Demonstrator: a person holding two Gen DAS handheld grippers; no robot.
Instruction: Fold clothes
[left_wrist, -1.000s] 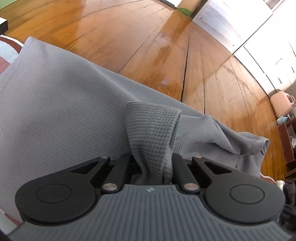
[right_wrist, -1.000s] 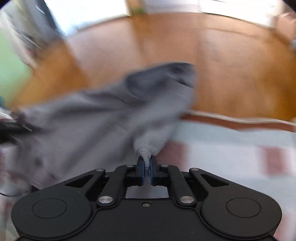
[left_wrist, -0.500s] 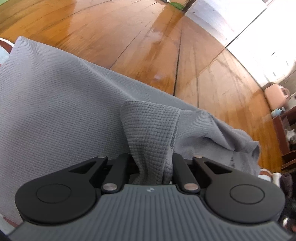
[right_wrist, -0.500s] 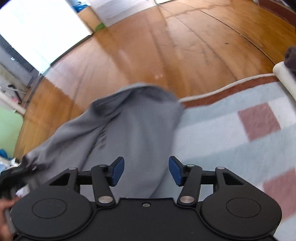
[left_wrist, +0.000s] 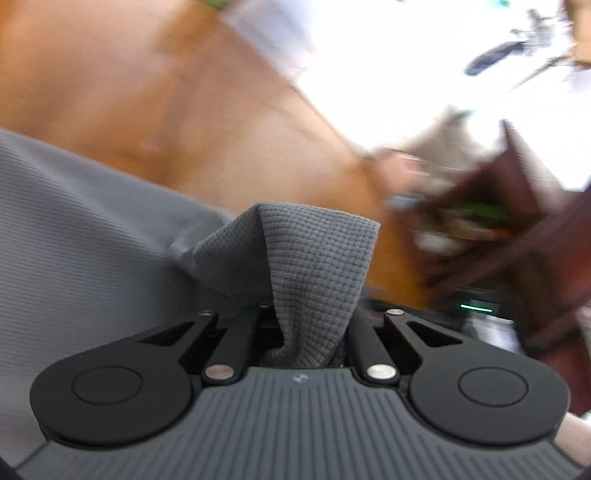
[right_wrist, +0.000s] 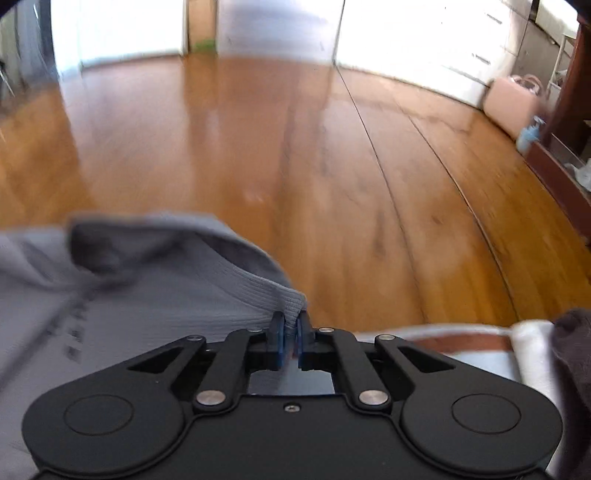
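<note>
A grey waffle-knit garment (left_wrist: 74, 240) spreads to the left in the left wrist view. A bunched fold of it (left_wrist: 314, 258) rises between the fingers of my left gripper (left_wrist: 310, 321), which is shut on it; the cloth hides the fingertips. In the right wrist view the same garment (right_wrist: 166, 295) lies at the left over the floor. My right gripper (right_wrist: 290, 325) is shut on its ribbed edge, blue pads pressed together. Both views are blurred by motion.
A glossy wooden floor (right_wrist: 332, 166) stretches ahead. A striped rug edge (right_wrist: 461, 339) and a dark cloth (right_wrist: 572, 350) lie at the right. A pink bag (right_wrist: 513, 103) and dark wooden furniture (left_wrist: 517, 229) stand by the right wall.
The right gripper, open half a second ago, has shut on the garment's ribbed edge. The left gripper keeps its hold and has swung right toward the furniture.
</note>
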